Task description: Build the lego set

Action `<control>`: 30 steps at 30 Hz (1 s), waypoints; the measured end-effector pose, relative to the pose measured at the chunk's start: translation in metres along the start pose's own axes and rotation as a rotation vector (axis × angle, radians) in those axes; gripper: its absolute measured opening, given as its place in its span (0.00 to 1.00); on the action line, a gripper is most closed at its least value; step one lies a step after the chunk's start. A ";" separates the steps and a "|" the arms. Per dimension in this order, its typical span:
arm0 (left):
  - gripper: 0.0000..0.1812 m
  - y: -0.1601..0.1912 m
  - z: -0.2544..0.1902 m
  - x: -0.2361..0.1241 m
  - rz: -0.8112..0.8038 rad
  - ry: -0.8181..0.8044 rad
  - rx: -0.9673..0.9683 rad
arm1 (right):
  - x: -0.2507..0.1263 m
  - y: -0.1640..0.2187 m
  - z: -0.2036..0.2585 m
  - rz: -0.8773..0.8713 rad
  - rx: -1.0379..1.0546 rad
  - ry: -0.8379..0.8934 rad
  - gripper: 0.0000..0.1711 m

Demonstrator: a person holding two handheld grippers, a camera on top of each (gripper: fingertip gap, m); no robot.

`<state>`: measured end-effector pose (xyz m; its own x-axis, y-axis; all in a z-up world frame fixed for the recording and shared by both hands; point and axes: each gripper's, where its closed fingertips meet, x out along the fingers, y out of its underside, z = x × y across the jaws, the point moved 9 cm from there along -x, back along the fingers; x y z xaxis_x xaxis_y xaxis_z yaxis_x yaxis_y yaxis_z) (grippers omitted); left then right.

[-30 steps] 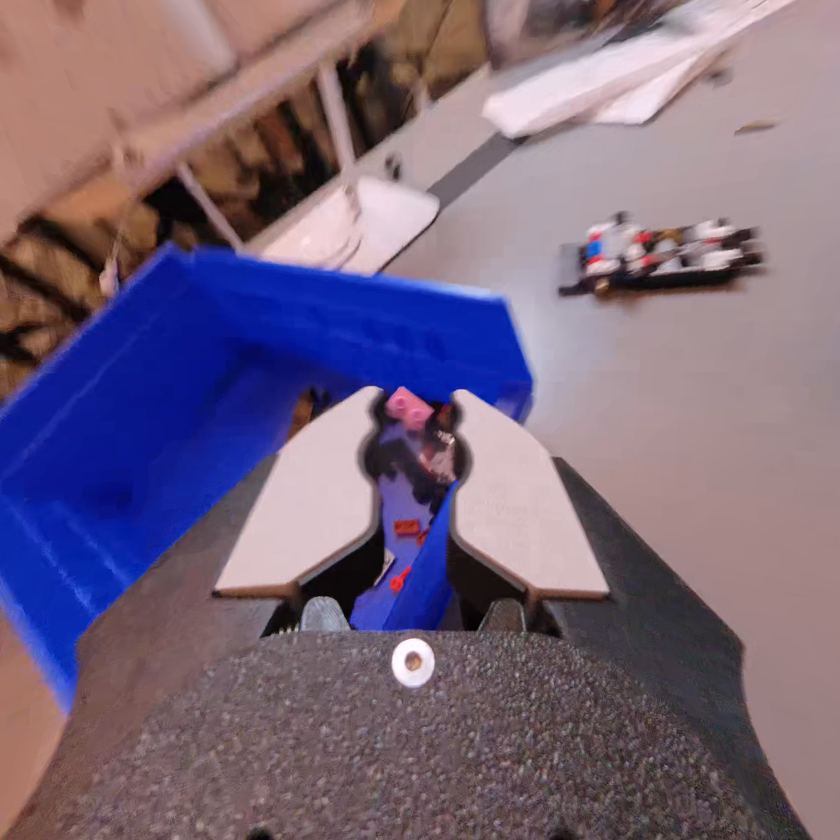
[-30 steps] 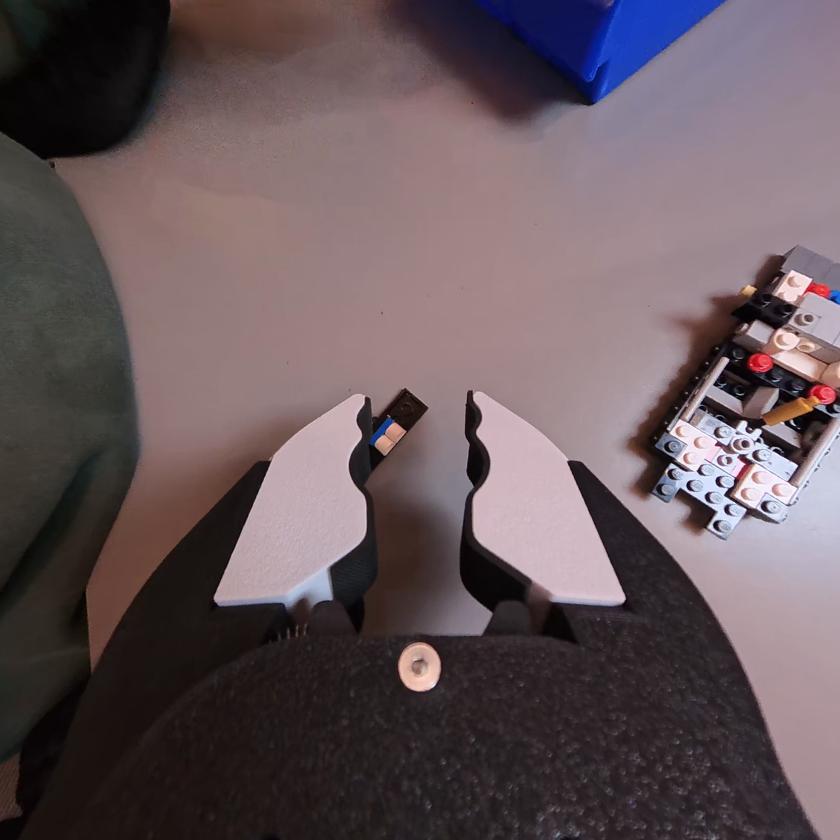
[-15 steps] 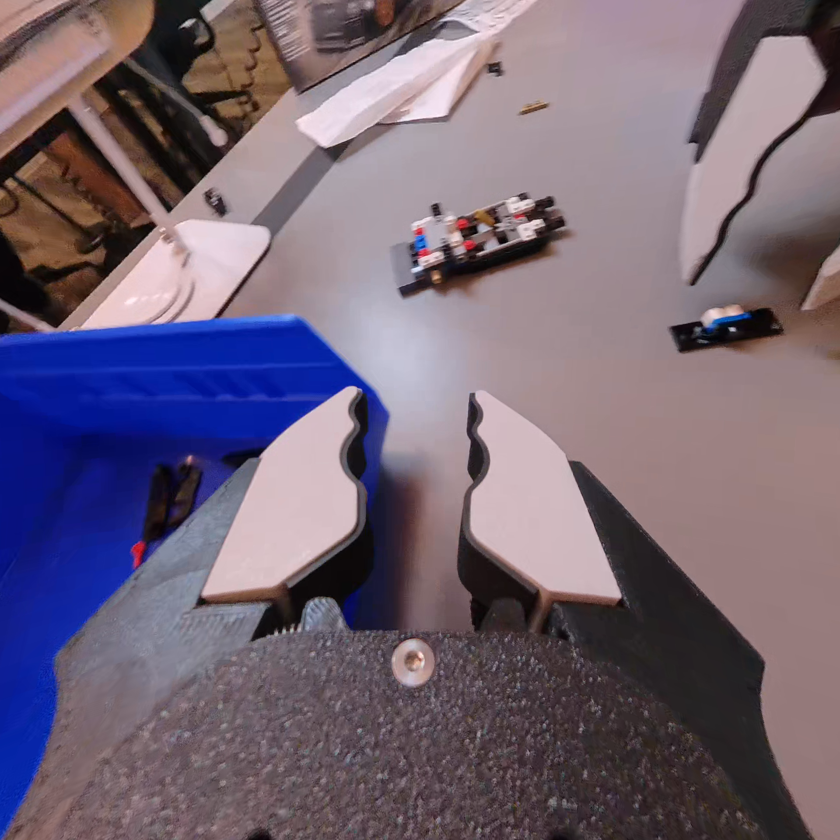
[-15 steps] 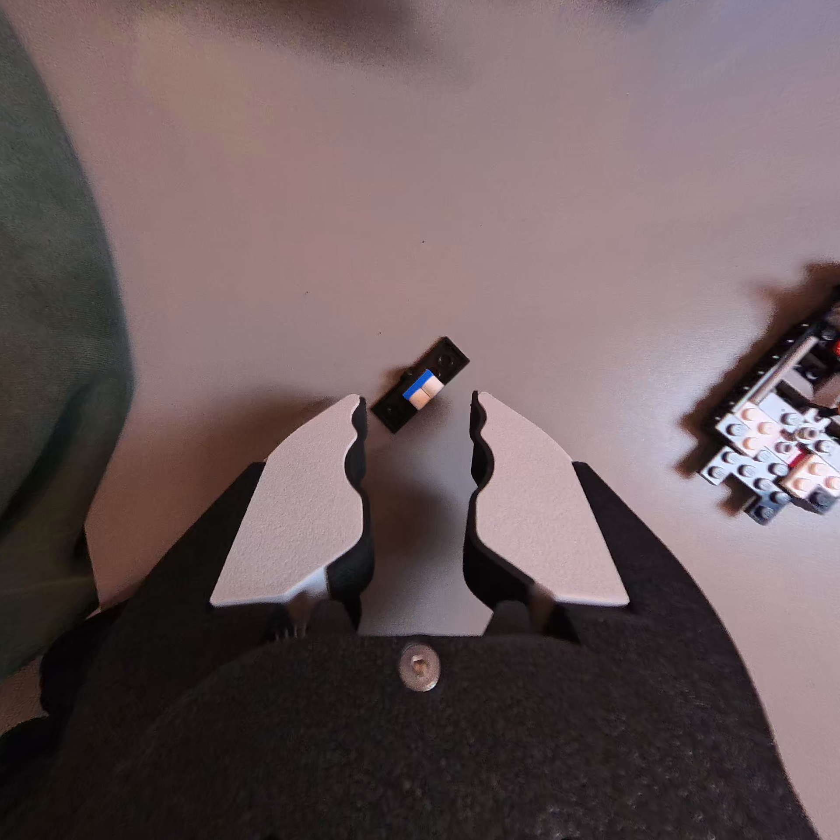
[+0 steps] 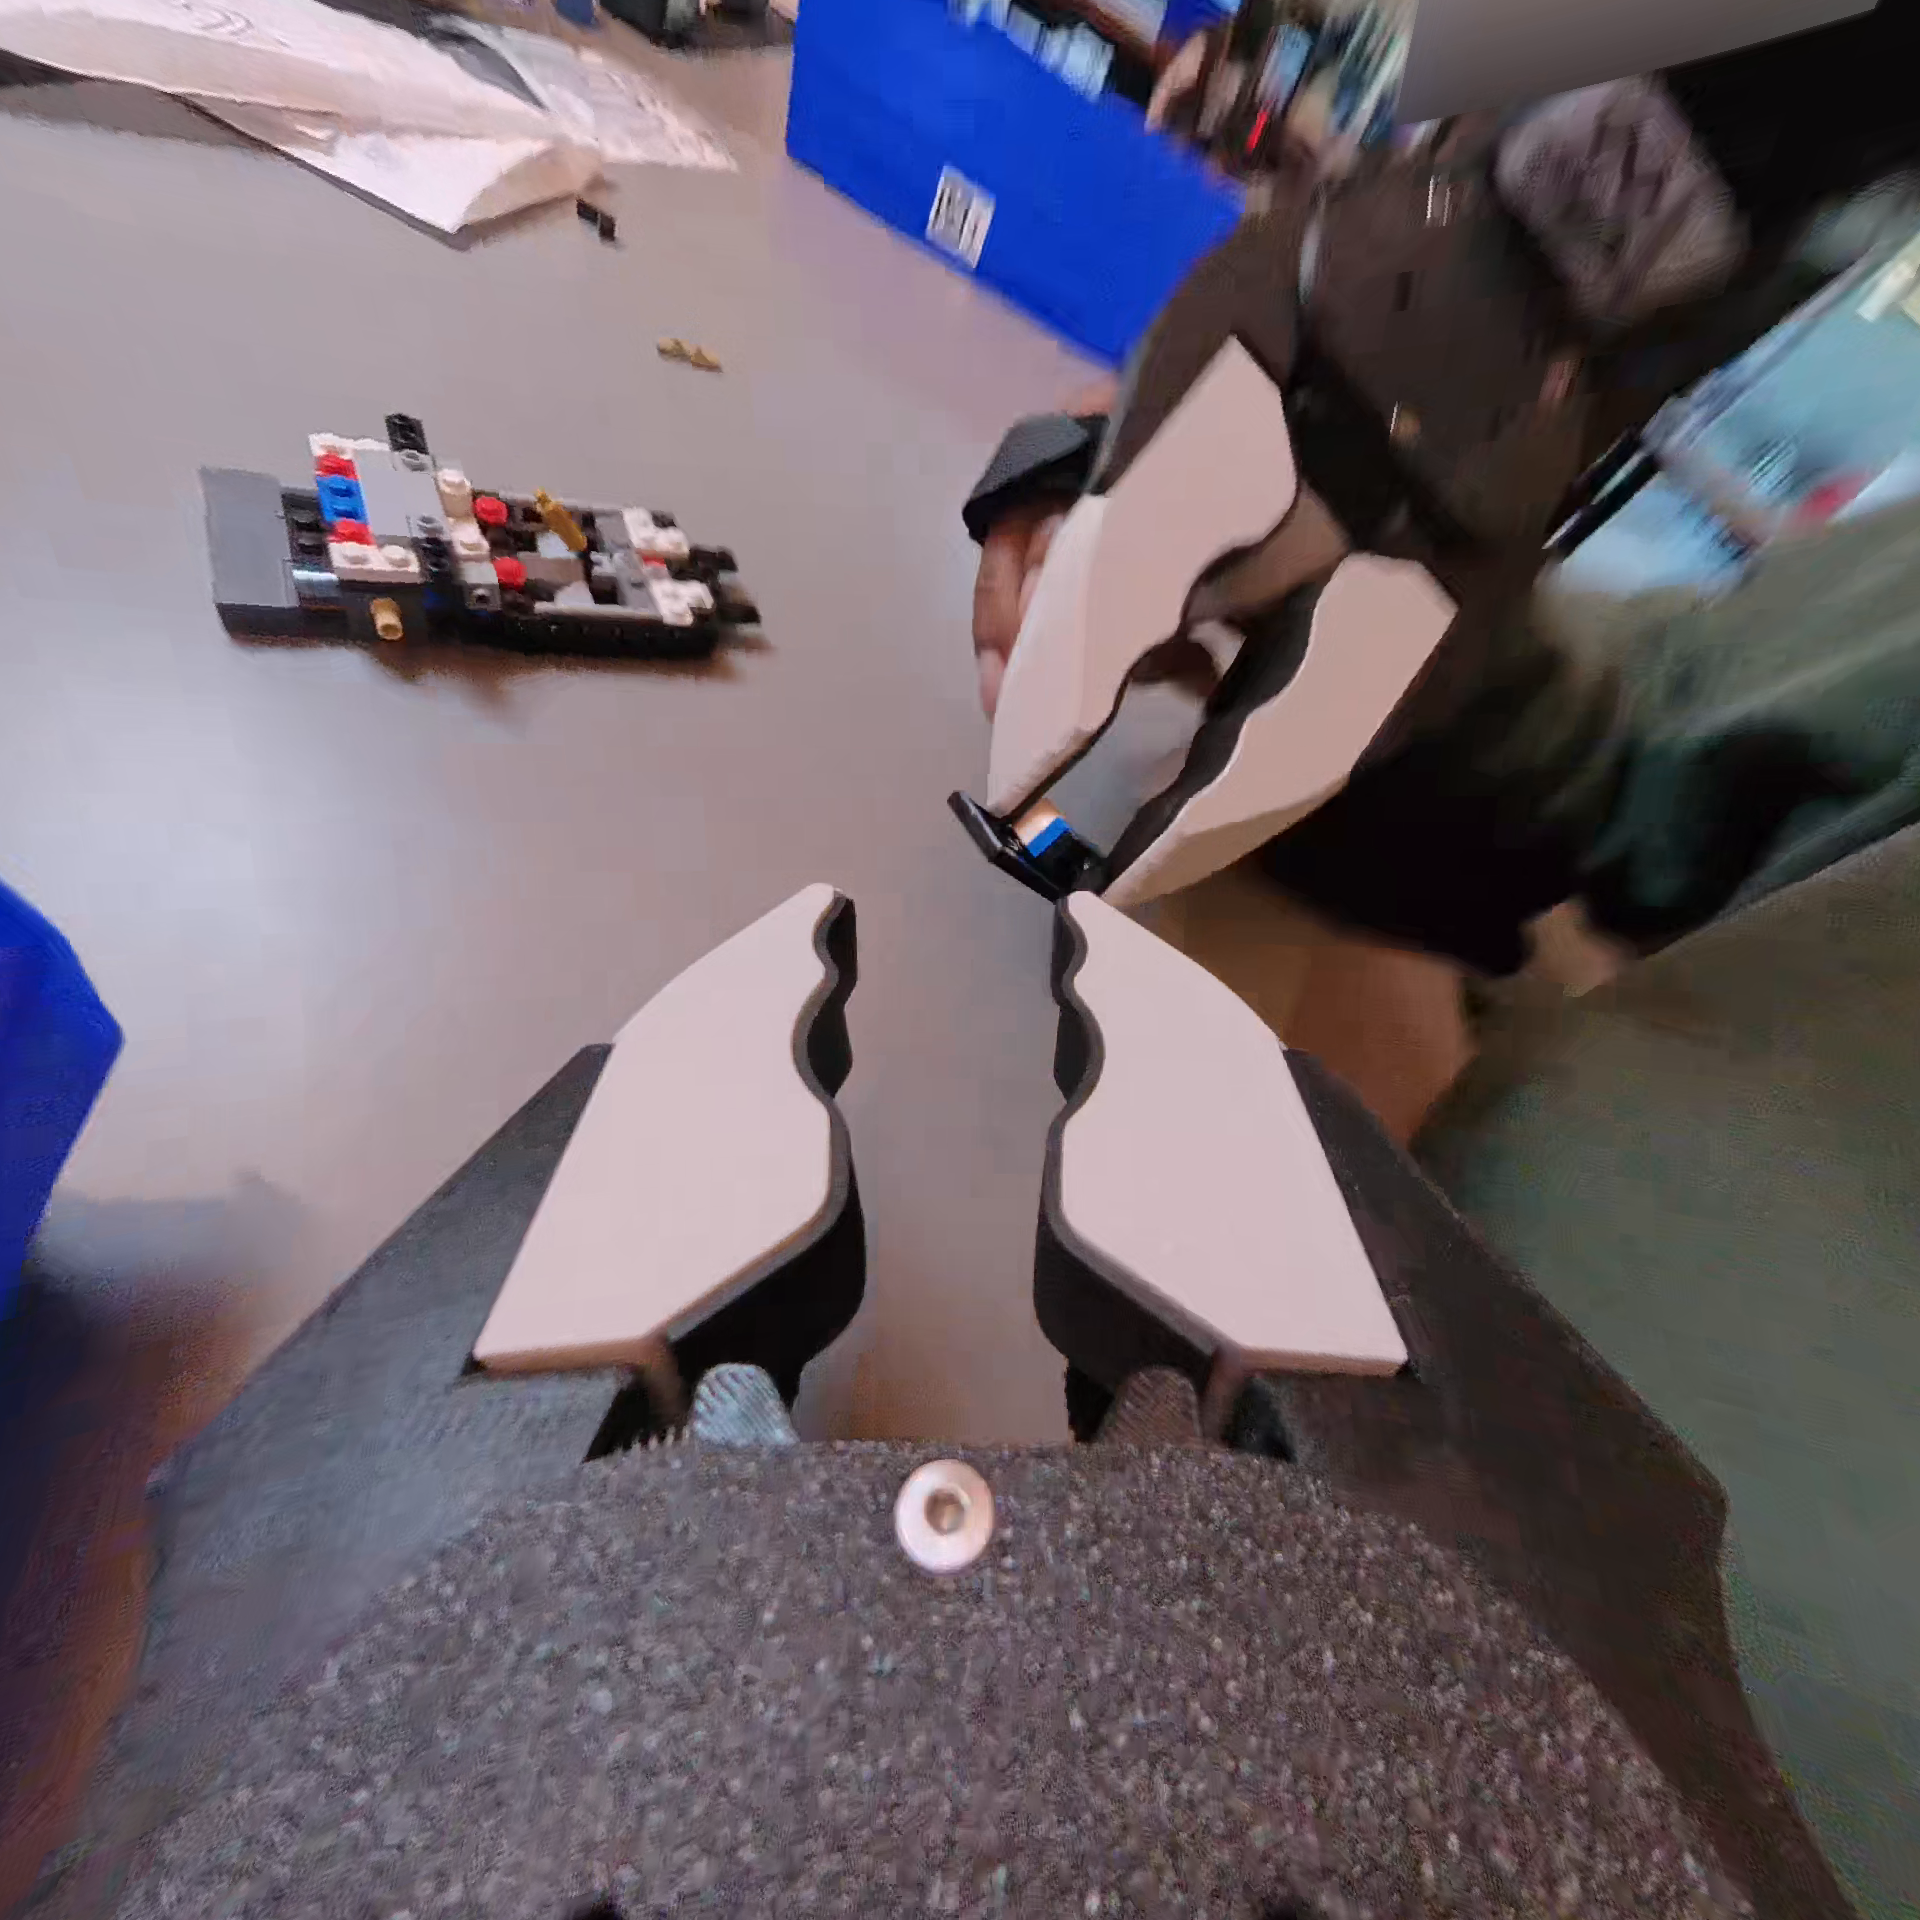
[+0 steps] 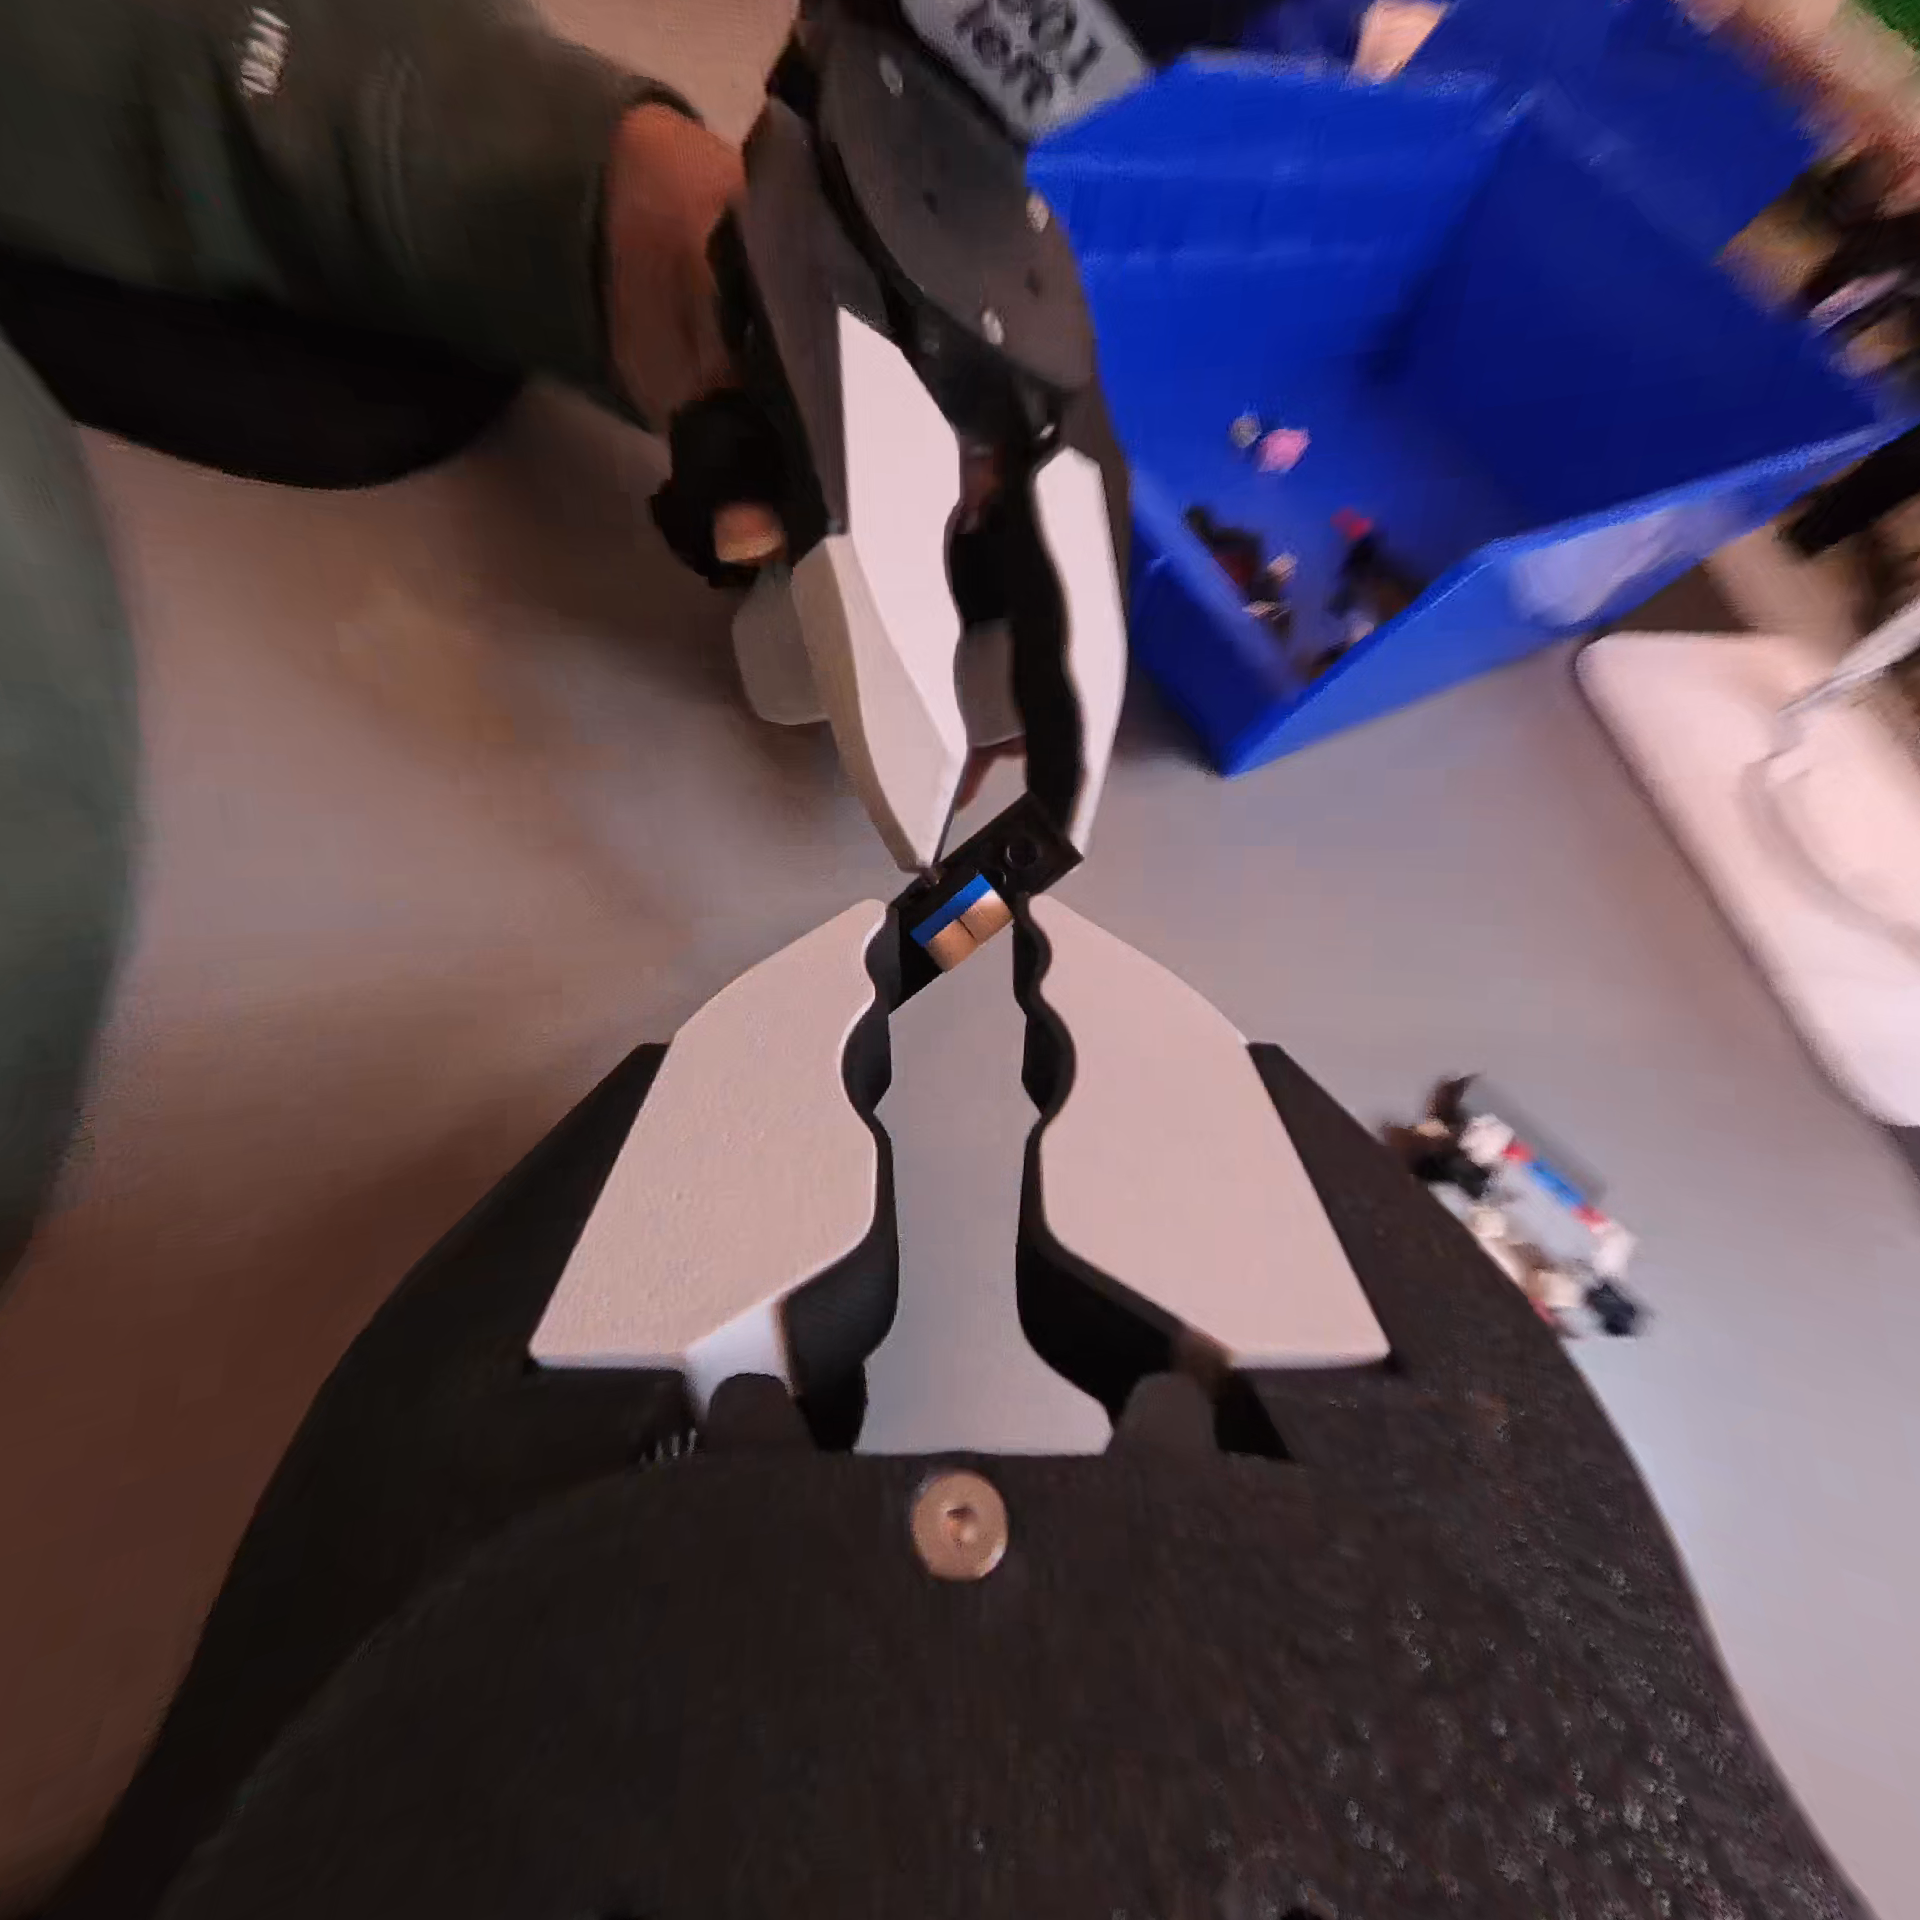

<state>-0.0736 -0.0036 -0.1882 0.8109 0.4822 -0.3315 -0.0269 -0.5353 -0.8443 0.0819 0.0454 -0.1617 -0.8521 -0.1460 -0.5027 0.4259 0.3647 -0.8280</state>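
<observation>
Right now the right gripper [image 6: 951,920] is closed on a small black plate [image 6: 1023,852] that carries a blue and tan brick [image 6: 961,920], lifted off the grey table [image 5: 416,883]. Its tips pinch the piece at the brick end, and the bare black end sticks out to the far side. The left gripper [image 5: 951,914] is parted to a middling gap and holds nothing. In the right wrist view its fingertips [image 6: 925,821] sit right at that free end; whether they touch it I cannot tell.

Judging from this, the hold looks thin. The piece is caught only near the tips and lies at a slant, so a nudge from the left gripper could twist it out or drop it. Closing off-centre could also pop the brick off its plate.

Far left on the table in the left wrist view lies a partly built brick model [image 5: 468,551]. A blue bin [image 6: 1455,416] with loose pieces stands at far right in the right wrist view. White papers [image 5: 364,114] lie at the far edge.

Much is smeared by motion, mostly the bin's contents and the person's sleeve [image 6: 312,208]. The plate's near end is hidden behind the right gripper's fingers.
</observation>
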 end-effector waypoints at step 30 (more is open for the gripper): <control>0.02 0.004 0.016 -0.008 -0.009 0.266 -0.469 | 0.021 -0.008 0.028 0.060 -0.485 0.218 0.11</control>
<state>-0.0897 0.0015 -0.1963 0.9316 0.3284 -0.1560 0.1952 -0.8137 -0.5475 0.0696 0.0140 -0.1726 -0.8962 0.0638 -0.4391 0.3300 0.7575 -0.5633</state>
